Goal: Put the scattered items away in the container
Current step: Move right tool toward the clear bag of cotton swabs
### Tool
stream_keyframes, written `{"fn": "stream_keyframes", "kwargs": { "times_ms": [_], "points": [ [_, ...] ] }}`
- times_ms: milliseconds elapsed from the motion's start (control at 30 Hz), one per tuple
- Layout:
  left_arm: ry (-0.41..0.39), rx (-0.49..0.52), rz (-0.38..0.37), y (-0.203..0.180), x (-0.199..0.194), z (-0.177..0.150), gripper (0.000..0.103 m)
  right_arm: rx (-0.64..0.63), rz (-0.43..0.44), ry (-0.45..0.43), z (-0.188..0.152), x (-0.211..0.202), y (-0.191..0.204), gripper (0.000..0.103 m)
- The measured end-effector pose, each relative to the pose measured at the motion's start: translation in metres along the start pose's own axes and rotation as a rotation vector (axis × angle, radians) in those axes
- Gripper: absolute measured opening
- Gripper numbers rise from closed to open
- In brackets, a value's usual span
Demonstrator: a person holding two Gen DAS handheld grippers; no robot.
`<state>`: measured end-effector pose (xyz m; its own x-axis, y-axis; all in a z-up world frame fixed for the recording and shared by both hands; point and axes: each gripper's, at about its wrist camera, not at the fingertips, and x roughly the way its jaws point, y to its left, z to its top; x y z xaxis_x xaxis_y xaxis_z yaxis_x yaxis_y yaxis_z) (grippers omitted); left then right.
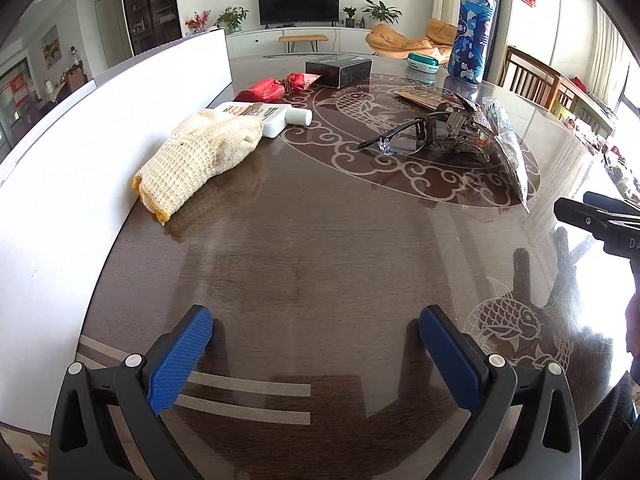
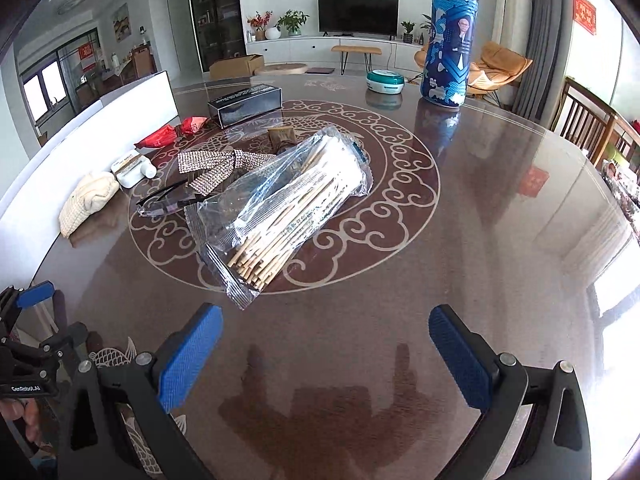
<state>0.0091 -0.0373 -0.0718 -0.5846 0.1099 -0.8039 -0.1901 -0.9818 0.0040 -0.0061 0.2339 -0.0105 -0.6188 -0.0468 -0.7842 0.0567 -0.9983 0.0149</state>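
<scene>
White container: flat matte walls, straight-edged, along the left rim of the table. Its inside is hidden from both views.

Scattered items lie on the glossy dark wood-grain top with pale scroll and fish inlay:
- Cream knitted glove, coarse weave, orange cuff edge, lying against the container wall.
- White plastic bottle on its side, round cap pointing away from the wall, touching the glove's far end.
- Red crinkled wrapper, knotted in the middle, beyond the bottle.
- Black rectangular box, shiny faces, near the far side.
- Clear crinkly bag of thin wooden sticks, sealed serrated end toward me, on the central medallion.
- Sparkly mesh bow, just beside the bag, partly over dark-framed glasses with clear lenses.
- Tall blue-and-white printed cylinder, upright, far side; small round teal-lidded tin near it.

My left gripper: blue ribbed pads spread wide, nothing between them, low over bare table.

My right gripper: pads equally wide apart, holding nothing, the stick bag's sealed end just ahead of its left pad.
</scene>
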Motion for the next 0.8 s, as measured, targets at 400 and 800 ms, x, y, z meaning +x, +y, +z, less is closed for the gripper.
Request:
{"fn": "stream_keyframes", "kwargs": {
  "times_ms": [400, 800],
  "points": [
    [-0.003, 0.0, 0.0, 0.0, -0.002, -0.001, 0.103, -0.003, 0.001, 0.06, -0.01, 0.016, 0.004, 0.103],
    [0.007, 0.001, 0.0, -0.001, -0.002, -0.001, 0.103, -0.034, -0.007, 0.076, -0.008, 0.024, 0.012, 0.103]
  ]
}}
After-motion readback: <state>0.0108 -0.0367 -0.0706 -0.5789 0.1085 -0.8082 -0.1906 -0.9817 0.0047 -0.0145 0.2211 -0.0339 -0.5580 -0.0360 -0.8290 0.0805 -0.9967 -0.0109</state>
